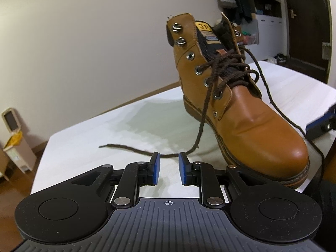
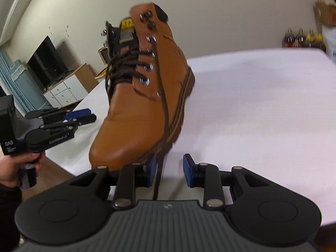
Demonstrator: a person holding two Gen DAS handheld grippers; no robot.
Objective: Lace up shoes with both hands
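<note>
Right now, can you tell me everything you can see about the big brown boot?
The boot is tan-brown, smooth and shiny like leather, with a dark sole and a yellow label on its black tongue. It stands upright on the white table, toe near the front edge. Metal eyelets run up each side, with hooks at the top. A dark brown lace crisscrosses only the lower eyelets; its loose ends trail down both sides onto the table. One end hangs between the right gripper's open fingers.

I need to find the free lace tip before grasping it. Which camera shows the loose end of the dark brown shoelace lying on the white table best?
The left wrist view: the dark brown shoelace end lies sharp on the white table, beyond the open left gripper. The right wrist view shows only the other strand, blurred, hanging from the tan leather boot between the open right gripper fingers.
</note>
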